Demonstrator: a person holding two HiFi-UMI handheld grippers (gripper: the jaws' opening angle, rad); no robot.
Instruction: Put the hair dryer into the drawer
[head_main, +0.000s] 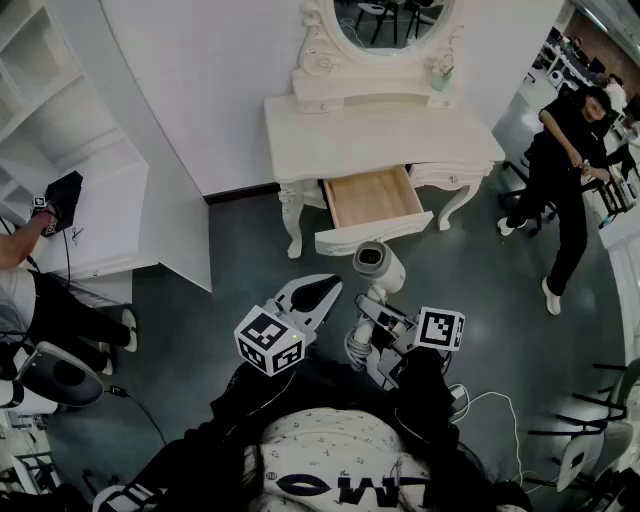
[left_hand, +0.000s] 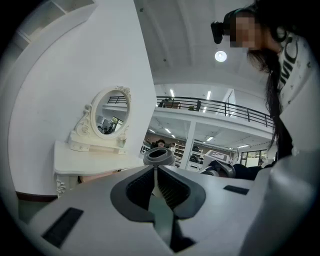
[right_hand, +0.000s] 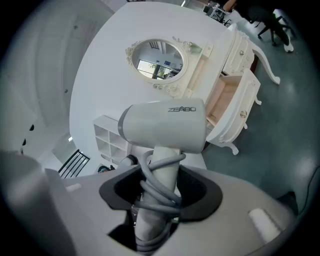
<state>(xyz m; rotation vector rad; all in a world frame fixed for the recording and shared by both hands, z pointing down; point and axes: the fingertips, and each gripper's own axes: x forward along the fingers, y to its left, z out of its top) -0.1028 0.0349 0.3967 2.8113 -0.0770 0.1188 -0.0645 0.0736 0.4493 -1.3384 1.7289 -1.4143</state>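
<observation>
A white hair dryer (head_main: 378, 264) with its grey cord wound round the handle hangs in the air in front of the dressing table (head_main: 380, 135). My right gripper (head_main: 378, 322) is shut on the handle (right_hand: 159, 175); the dryer's barrel (right_hand: 165, 126) lies across above the jaws. The table's wooden drawer (head_main: 370, 197) stands pulled out, just beyond the dryer. In the right gripper view the drawer (right_hand: 222, 102) shows at the right. My left gripper (head_main: 322, 292) is shut and holds nothing, to the left of the dryer. Past its tips (left_hand: 157, 172) the dryer's round end (left_hand: 159, 156) shows.
An oval mirror (head_main: 390, 25) stands on the table. A white shelf unit (head_main: 70, 160) fills the left. One person (head_main: 560, 170) in black stands at the right, another (head_main: 30, 300) sits at the left. A white cable (head_main: 485, 400) lies on the floor at my right.
</observation>
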